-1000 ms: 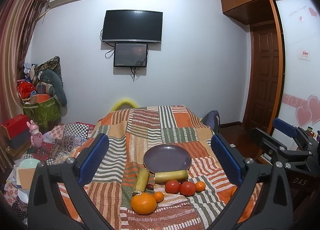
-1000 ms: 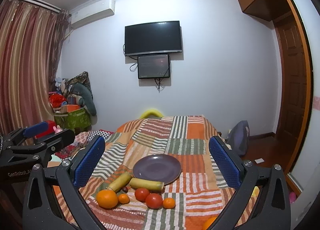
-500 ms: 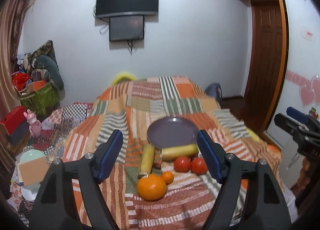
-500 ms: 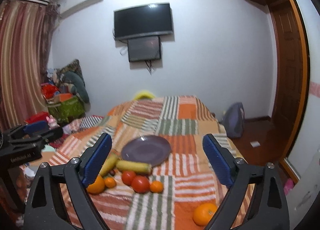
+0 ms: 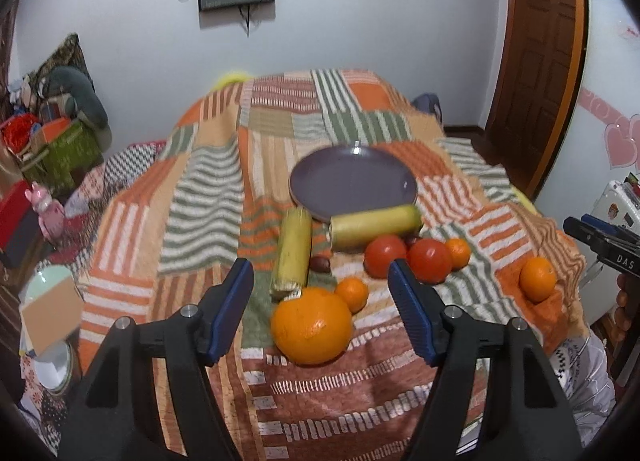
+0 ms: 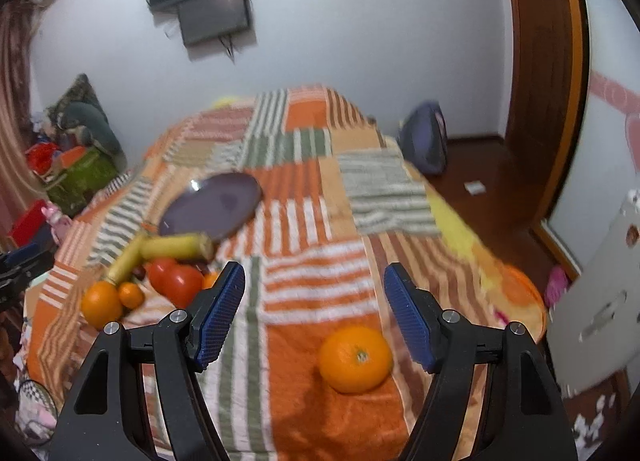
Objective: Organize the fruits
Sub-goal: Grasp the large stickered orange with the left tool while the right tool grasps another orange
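Oranges on soft, sloping cloth, both hand-held grippers released and empty.

The left hand-held gripper [image 5: 322,289] frames the big orange [image 5: 312,325] at the near edge of the table [image 5: 208,181]; the right hand-held gripper [image 6: 312,309] frames the lone orange [image 6: 355,359] near the near right corner. Both sets of jaws have just been narrowing, with the pads not yet touching fruit. An off-centre pinch could squirt a round orange sideways; the lone one would likely roll off the edge. The left one could knock the small tangerine [image 5: 352,293] touching it. The purple plate [image 5: 354,181] sits empty, mid-table.
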`<state>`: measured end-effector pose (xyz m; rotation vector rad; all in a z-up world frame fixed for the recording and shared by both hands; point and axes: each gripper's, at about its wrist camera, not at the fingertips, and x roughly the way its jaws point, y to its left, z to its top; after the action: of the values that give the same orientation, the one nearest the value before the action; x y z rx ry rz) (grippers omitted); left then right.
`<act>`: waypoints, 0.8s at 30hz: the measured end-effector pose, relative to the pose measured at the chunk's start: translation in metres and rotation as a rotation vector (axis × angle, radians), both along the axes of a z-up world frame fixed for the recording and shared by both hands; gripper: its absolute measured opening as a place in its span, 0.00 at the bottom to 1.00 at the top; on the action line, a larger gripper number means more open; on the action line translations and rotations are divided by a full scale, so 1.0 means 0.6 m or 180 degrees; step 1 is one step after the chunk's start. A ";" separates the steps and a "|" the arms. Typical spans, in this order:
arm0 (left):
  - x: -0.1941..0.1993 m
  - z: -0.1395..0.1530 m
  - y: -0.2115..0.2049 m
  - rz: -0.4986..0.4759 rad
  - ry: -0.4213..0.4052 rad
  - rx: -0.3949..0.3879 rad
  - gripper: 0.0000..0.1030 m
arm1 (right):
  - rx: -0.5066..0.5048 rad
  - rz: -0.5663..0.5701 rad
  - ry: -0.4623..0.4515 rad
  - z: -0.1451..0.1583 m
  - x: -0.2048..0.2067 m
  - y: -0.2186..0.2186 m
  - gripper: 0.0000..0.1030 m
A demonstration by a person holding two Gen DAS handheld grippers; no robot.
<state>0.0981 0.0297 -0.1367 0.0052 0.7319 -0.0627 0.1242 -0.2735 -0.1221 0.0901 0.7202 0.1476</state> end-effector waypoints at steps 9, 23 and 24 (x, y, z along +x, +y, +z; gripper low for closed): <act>0.041 -0.073 0.010 0.0013 0.0452 -0.0152 0.69 | 0.0059 -0.0097 0.0598 -0.091 0.040 -0.022 0.68; 0.064 -0.123 0.014 0.0054 0.0713 -0.0235 0.75 | 0.0021 -0.0222 0.0842 -0.134 0.042 -0.040 0.72; 0.068 -0.127 0.015 0.0060 0.0739 -0.0240 0.75 | 0.0004 -0.0205 0.0860 -0.137 0.044 -0.037 0.72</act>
<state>0.1388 0.0386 -0.2127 -0.0822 0.9613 -0.0737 0.1508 -0.2957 -0.2041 0.1361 0.9855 0.0746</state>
